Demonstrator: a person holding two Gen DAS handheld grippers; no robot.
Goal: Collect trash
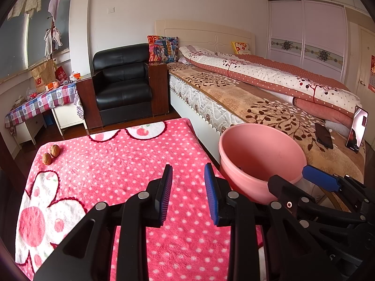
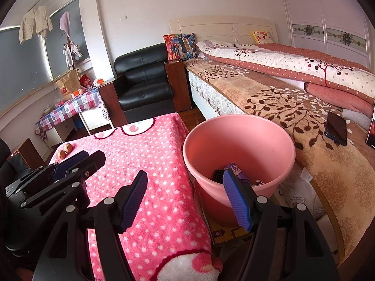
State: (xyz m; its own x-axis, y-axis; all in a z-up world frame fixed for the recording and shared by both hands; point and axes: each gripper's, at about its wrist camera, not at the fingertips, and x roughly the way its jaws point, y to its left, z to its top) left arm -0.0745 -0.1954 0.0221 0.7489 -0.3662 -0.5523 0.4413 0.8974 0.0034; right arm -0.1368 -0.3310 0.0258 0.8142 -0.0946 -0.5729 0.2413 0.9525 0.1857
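Two brown walnuts [image 1: 51, 154] lie at the far left corner of the table under a pink polka-dot blanket [image 1: 131, 154]; the right wrist view shows them too [image 2: 65, 151]. My left gripper [image 1: 187, 167] hovers open over the blanket's middle, well short of the walnuts, with nothing between its blue pads. A pink bucket [image 2: 246, 140] stands off the table's right edge and holds purple and black scraps [image 2: 232, 169]. My right gripper [image 2: 185, 178] is open and empty, straddling the table edge and the bucket's near rim. Each gripper shows in the other's view: right [image 1: 293, 178], left [image 2: 91, 157].
A bed with a leaf-patterned cover [image 2: 293, 107] runs along the right, with a dark phone [image 2: 336, 127] and a propped phone [image 1: 357, 128] on it. A black armchair [image 1: 124, 82] stands beyond the table, with a checkered side table [image 1: 39, 105] at far left. The bucket rests on a yellow box [image 2: 225, 233].
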